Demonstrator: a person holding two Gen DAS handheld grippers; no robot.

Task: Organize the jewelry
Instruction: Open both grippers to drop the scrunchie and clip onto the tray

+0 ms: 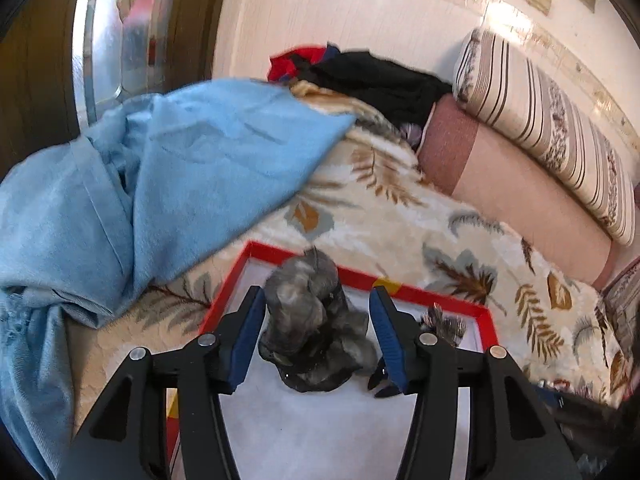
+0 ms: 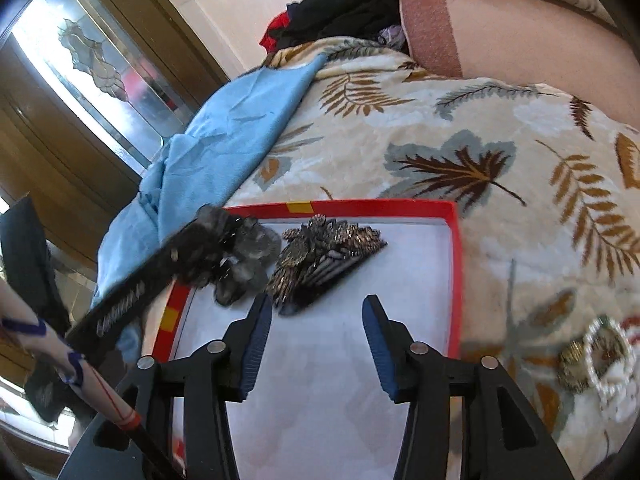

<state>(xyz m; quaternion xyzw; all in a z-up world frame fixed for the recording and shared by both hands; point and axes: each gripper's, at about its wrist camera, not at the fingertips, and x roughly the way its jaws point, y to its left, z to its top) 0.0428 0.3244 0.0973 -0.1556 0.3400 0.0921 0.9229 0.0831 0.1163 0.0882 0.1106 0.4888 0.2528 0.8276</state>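
Note:
A red-rimmed box [image 1: 404, 291] with a white floor lies on a leaf-patterned bedspread; it also shows in the right wrist view [image 2: 454, 264]. My left gripper [image 1: 318, 300] is open, its fingers on either side of a grey flower-shaped hair ornament [image 1: 308, 316] that rests in the box. In the right wrist view the same ornament [image 2: 240, 256] sits at the box's far left under the left gripper's fingers [image 2: 188, 248]. A beaded bronze and black brooch [image 2: 324, 256] lies beside it in the box. My right gripper [image 2: 316, 304] is open and empty just short of the brooch.
A pearl-rimmed brooch [image 2: 600, 356] lies on the bedspread [image 2: 460, 120] to the right of the box. A blue cloth [image 1: 140, 184] lies at the left. Pink and striped pillows [image 1: 532, 152] and dark clothes [image 1: 380, 80] are at the back. A glass door [image 2: 88, 64] stands on the left.

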